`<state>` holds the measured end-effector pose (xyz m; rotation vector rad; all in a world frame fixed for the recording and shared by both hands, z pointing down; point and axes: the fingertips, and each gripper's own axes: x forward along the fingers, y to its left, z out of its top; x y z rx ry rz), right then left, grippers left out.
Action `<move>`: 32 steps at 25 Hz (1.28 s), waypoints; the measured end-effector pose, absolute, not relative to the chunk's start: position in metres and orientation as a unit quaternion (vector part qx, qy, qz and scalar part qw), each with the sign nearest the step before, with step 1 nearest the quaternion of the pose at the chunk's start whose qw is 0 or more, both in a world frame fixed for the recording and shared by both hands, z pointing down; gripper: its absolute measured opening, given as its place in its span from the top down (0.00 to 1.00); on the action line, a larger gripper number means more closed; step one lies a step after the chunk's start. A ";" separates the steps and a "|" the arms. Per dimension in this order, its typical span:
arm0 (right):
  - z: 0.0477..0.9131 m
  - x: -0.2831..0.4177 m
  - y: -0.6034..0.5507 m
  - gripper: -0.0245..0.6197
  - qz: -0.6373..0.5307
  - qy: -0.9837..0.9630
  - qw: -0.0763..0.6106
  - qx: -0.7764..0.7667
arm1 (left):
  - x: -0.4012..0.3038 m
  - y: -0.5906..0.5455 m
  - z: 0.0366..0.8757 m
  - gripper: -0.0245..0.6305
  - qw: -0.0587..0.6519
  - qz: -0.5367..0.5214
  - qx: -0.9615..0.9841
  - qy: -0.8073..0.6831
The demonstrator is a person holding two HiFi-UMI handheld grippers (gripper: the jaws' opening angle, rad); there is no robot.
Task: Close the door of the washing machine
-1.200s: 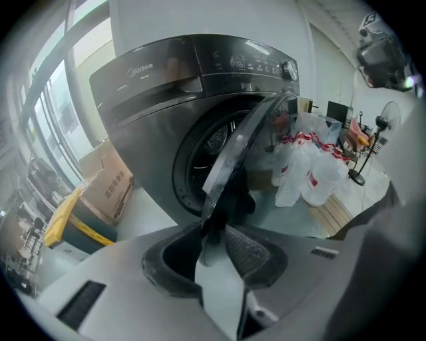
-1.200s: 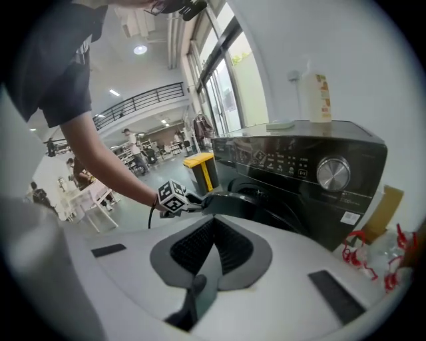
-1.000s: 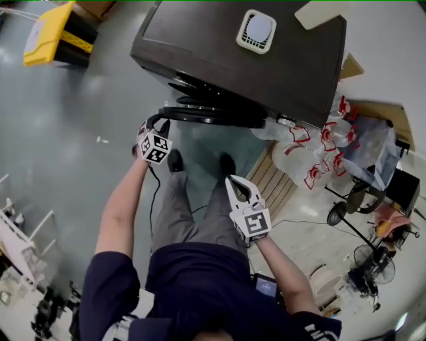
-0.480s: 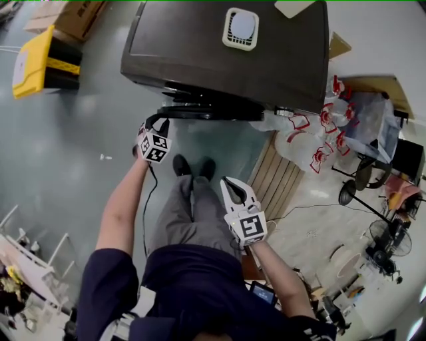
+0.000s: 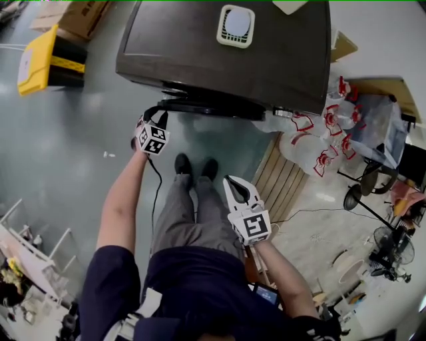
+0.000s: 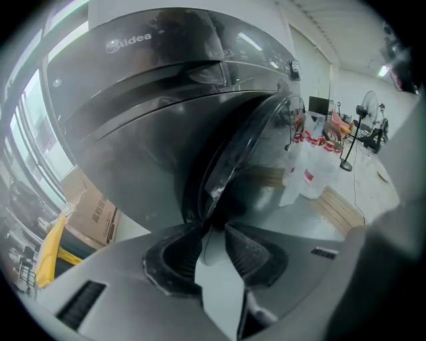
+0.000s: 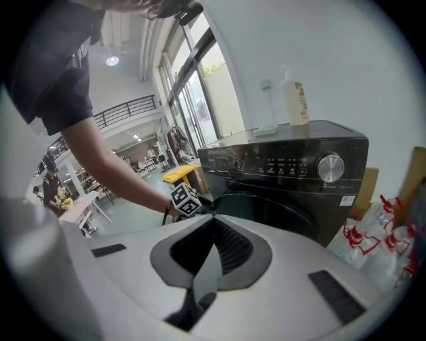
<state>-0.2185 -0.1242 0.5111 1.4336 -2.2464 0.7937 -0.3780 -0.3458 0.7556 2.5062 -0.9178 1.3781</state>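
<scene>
The dark washing machine (image 5: 226, 60) stands at the top of the head view. Its round door (image 5: 206, 108) is hinged ajar, close to the front. My left gripper (image 5: 160, 118) is at the door's left edge. In the left gripper view the door's rim (image 6: 246, 146) runs down between the pads, and the left gripper (image 6: 214, 226) is shut on that rim with a narrow gap behind it. My right gripper (image 5: 234, 181) hangs in the air over the person's legs, apart from the machine. In the right gripper view the right gripper (image 7: 213, 218) is shut with nothing in it.
A white square pad (image 5: 235, 25) lies on the machine's top, and a bottle (image 7: 296, 100) stands there too. Plastic bags with red print (image 5: 319, 140) and a wooden pallet (image 5: 279, 183) sit to the right. A yellow bin (image 5: 40, 56) and a cardboard box (image 5: 80, 16) are at the left.
The door has swung closer to the machine's front, and my left gripper has gone with it. The right gripper has stayed about where it was.
</scene>
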 end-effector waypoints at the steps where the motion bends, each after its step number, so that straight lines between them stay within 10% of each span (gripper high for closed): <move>1: 0.513 -0.218 -0.123 0.93 0.281 -0.796 0.180 0.506 | -0.378 -0.347 0.756 0.78 0.068 0.457 0.832 -0.307; 32: 0.545 -0.266 -0.125 0.93 0.333 -0.740 0.169 0.560 | -0.379 -0.380 0.758 0.74 0.078 0.349 0.850 -0.387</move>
